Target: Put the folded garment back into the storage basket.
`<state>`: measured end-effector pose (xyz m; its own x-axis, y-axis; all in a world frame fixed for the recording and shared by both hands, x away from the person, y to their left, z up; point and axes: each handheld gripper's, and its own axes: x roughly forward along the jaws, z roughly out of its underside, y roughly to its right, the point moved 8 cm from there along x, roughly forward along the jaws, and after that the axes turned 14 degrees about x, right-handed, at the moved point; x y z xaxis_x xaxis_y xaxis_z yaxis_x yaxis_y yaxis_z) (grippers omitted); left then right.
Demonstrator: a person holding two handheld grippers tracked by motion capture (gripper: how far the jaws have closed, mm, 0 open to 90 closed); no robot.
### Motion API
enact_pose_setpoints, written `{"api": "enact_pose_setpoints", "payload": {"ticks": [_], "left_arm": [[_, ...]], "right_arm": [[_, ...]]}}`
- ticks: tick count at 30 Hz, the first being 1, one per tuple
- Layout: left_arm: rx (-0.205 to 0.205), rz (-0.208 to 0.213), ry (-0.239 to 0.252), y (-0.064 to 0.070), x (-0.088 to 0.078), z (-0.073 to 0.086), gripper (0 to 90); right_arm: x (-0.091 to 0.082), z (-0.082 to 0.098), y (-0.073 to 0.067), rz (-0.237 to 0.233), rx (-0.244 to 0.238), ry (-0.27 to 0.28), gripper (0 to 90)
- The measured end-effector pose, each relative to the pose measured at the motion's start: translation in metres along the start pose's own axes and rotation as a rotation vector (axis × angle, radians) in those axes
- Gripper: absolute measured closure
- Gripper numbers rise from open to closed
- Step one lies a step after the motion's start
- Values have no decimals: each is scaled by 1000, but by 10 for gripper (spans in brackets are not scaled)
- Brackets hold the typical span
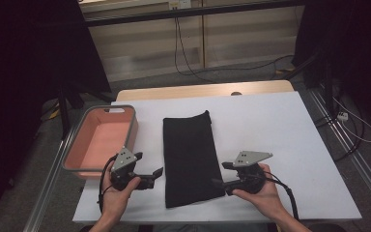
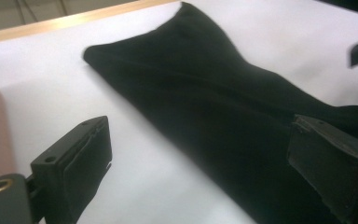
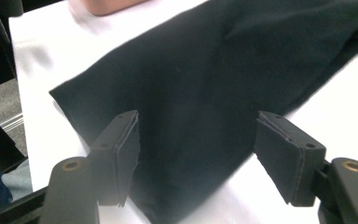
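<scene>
A long black folded cloth (image 1: 191, 154) lies flat on the white table (image 1: 270, 135), running from the middle toward the front edge. My left gripper (image 1: 153, 176) is held just left of the cloth's near end, pointing at it. In the left gripper view its jaws stand wide open (image 2: 200, 135), with the cloth (image 2: 205, 102) stretching away between them. My right gripper (image 1: 221, 174) sits at the cloth's near right corner. In the right gripper view it is open (image 3: 198, 128), its jaws either side of that end of the cloth (image 3: 205, 79), pads apart from the fabric.
A pink bin (image 1: 77, 140) with a grey rim stands at the table's left, close behind my left hand; it looks empty. The table's front edge is near both hands. Beyond the table's far wooden edge (image 1: 203, 91), cables lie on the floor.
</scene>
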<state>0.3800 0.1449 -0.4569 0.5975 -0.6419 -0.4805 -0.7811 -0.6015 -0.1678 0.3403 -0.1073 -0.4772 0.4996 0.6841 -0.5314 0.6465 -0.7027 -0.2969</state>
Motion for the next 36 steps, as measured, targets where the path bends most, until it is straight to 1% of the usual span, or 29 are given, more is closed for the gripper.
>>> {"api": "enact_pose_setpoints", "payload": {"ticks": [2, 4, 5, 6, 7, 9, 10, 11, 12, 13, 15, 16, 17, 18, 19, 20, 21, 23, 24, 25, 26, 27, 28, 29, 31, 32, 33, 34, 36], "left_arm": [[3, 3, 0, 2, 0, 1, 68], [34, -1, -6, 4, 2, 2, 68], [35, 6, -10, 5, 3, 3, 68], [26, 13, -11, 5, 4, 3, 68], [63, 9, -32, 5, 6, 8, 66], [65, 8, -34, 5, 8, 9, 66], [66, 6, -38, 5, 9, 11, 66], [65, 15, -46, 6, 10, 12, 66], [70, 18, -36, 5, 9, 10, 66], [70, 18, -36, 5, 9, 10, 66], [61, 15, -29, 5, 8, 9, 65], [61, 12, -30, 5, 8, 10, 64], [59, 14, -30, 5, 8, 9, 64], [57, 18, -28, 6, 8, 9, 64], [64, 15, -28, 5, 8, 9, 64], [64, 16, -29, 5, 8, 8, 64], [63, 18, -29, 6, 8, 8, 64], [73, 24, -27, 9, 8, 7, 64], [75, 28, -23, 10, 8, 6, 64], [79, 31, -25, 11, 9, 6, 64], [78, 33, -22, 13, 9, 6, 64], [86, 33, -27, 13, 10, 6, 64], [90, 39, -35, 14, 11, 7, 64], [91, 44, -39, 15, 12, 8, 64], [97, 51, -46, 16, 13, 9, 64], [95, 58, -47, 17, 14, 9, 64], [95, 58, -47, 17, 14, 9, 64], [94, 58, -49, 17, 14, 9, 64], [95, 57, -51, 16, 14, 10, 64]], "right_arm": [[2, -3, -3, -9, -5, -3, 320], [4, -5, -5, -12, -14, -6, 319], [5, -6, -7, -16, -23, -12, 316], [7, -7, -9, -22, -31, -20, 312], [12, -11, -12, -34, -44, -31, 298], [14, -13, -14, -40, -46, -38, 294], [20, -16, -15, -35, -57, -37, 293], [20, -16, -15, -35, -57, -37, 293], [25, -16, -16, -42, -57, -46, 293], [27, -16, -16, -47, -61, -53, 295], [30, -15, -17, -52, -65, -62, 305], [34, -14, -19, -65, -77, -75, 315], [34, -14, -19, -65, -77, -75, 315], [37, -13, -22, -79, -83, -67, 322], [37, -13, -22, -79, -83, -67, 322], [41, -11, -25, -111, -80, -76, 339], [41, -11, -25, -111, -80, -76, 339], [42, -8, -30, -122, -105, -94, 362], [42, -6, -34, -139, -121, -104, 417], [42, -6, -34, -139, -121, -104, 417], [42, -3, -38, -141, -145, -114, 425], [42, -3, -38, -141, -145, -114, 428], [42, 1, -43, -151, -171, -135, 463], [42, 2, -45, -150, -182, -142, 468], [44, 6, -49, -163, -202, -166, 490], [46, 8, -49, -156, -224, -174, 506], [46, 8, -49, -156, -224, -174, 506], [47, 9, -51, -151, -241, -184, 520], [49, 12, -58, -162, -272, -191, 558]]}}
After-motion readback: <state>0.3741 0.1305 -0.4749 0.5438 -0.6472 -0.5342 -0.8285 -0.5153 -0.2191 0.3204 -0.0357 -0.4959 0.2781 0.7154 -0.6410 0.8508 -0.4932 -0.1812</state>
